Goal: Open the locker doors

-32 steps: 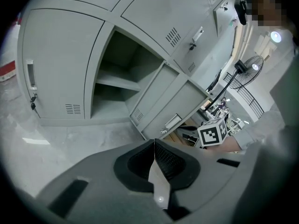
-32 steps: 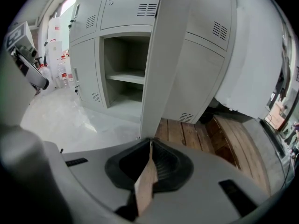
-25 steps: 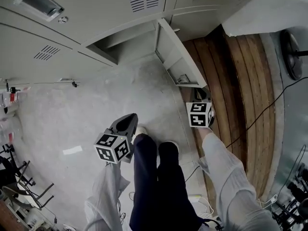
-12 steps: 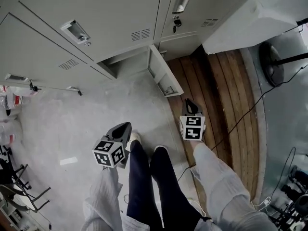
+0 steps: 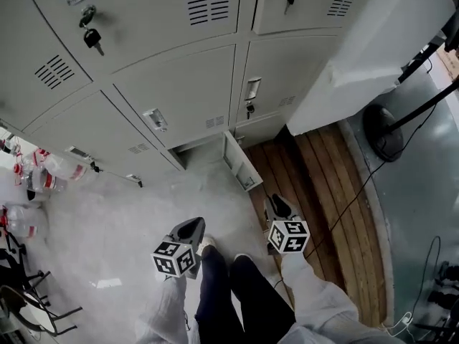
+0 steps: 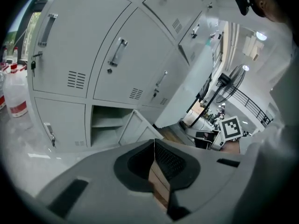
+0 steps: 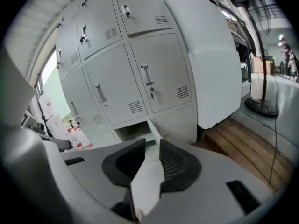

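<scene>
While the person stands facing the bank of grey lockers (image 5: 179,84), plastic bottles (image 5: 43,178) with red labels crowd the far left at the lockers' foot, and a dark chair frame (image 5: 29,310) sits in the near left corner. Pale concrete floor (image 5: 107,221) spreads between them, bare and wide enough to step about on.

Above that floor hangs the left tool (image 5: 195,224), pointed toward the lockers. Its jaws are clenched tip to tip with nothing between them. The person's legs in dark trousers (image 5: 229,292) stand just to its right.

Most of the locker doors are closed, each with a small handle and a vent grille, and a key (image 5: 92,38) dangles from a lock on an upper one. In the bottom row one compartment (image 5: 197,149) stands open, with a shelf inside. Its open door (image 5: 240,165) swings out from the compartment's right edge toward the person, the inner face showing. It stands about where the concrete meets the wood.

Well short of that door hangs the right tool (image 5: 276,205). Its jaws are opening, the pads apart, and only floor shows through the gap.

Brown wooden boards (image 5: 323,178) run along the right. A large white-wrapped bulk (image 5: 373,56) stands against the lockers' right end and narrows the way there. Beyond it are a fan's round base (image 5: 384,131) and a black cable (image 5: 351,199) trailing across the boards.
</scene>
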A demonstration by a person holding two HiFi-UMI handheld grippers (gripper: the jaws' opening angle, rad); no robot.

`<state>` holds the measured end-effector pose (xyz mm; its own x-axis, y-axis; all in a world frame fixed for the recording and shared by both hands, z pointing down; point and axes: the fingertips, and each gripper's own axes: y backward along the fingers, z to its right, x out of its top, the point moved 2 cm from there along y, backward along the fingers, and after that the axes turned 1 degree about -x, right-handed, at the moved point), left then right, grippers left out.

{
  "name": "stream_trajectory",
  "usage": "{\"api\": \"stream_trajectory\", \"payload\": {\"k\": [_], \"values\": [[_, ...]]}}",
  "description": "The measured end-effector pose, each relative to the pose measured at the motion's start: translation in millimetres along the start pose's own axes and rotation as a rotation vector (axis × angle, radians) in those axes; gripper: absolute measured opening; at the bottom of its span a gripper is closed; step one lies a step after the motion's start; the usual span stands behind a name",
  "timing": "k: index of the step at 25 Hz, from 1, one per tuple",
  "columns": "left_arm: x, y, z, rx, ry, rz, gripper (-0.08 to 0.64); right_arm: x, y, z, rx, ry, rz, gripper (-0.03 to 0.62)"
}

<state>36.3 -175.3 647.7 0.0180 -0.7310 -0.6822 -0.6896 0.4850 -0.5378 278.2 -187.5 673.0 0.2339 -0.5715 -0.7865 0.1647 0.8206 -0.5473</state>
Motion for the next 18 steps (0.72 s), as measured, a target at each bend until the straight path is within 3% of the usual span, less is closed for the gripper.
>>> {"api": "stream_trajectory", "payload": {"k": [6, 11, 14, 18], "values": [[35.0, 42.2, 36.6, -0.01, -0.024, 0.065, 0.011, 39.6, 50.9, -62.3, 0.194, 0.019, 0.061, 0.076], [54.2, 77.2, 67.7, -0.004, -0.063, 0.088, 0.011, 84.2, 93.4, -89.6, 0.297, 0.085, 0.129, 0.075], [73.2, 94.0, 87.4, -0.002, -0.101, 0.112, 0.011, 113.0, 116.2, -92.4, 0.307, 0.101, 0.177, 0.075], [97.0, 111.5, 116.6, -0.018, -0.107, 0.171, 0.011, 149.2, 149.3, -87.4, 0.248, 0.112, 0.24, 0.077]]}}
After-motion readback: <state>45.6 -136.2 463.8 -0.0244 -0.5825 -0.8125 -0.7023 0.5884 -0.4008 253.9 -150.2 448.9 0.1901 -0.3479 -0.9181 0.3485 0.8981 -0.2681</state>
